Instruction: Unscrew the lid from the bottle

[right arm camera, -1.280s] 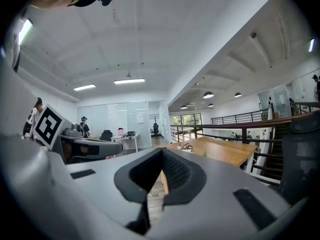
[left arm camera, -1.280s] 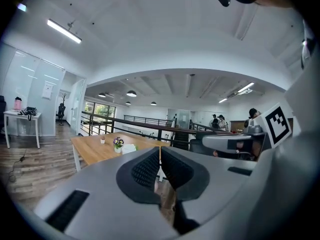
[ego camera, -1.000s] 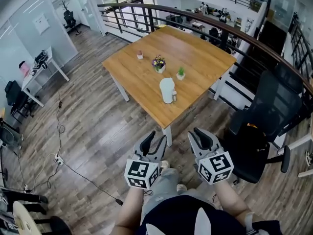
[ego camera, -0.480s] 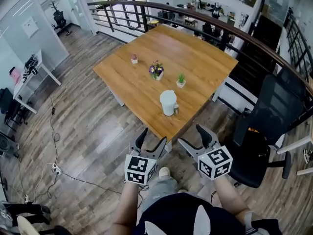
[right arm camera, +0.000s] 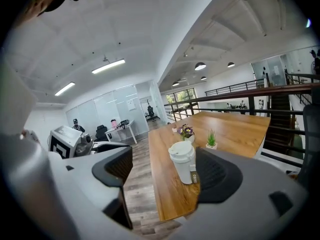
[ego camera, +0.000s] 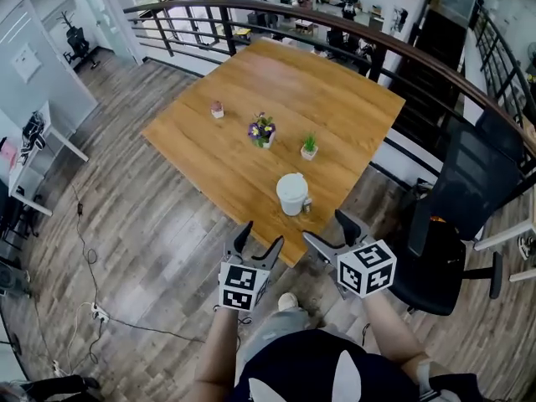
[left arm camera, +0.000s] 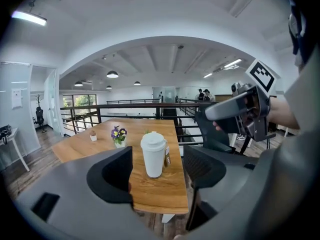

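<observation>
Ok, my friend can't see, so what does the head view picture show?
A white lidded bottle stands near the closest corner of a wooden table. Below it, the left gripper and right gripper point at it, jaws just opened, nothing between them.

Wooden table point(ego camera: 335, 99), plank floor point(ego camera: 142, 249), black railing point(ego camera: 276, 3), office chair point(ego camera: 469, 191).

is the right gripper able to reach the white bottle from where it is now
Probably yes: the bottle stands near the table edge nearest the right gripper, with nothing between them. Its fingers have just been opening and hold nothing.
</observation>
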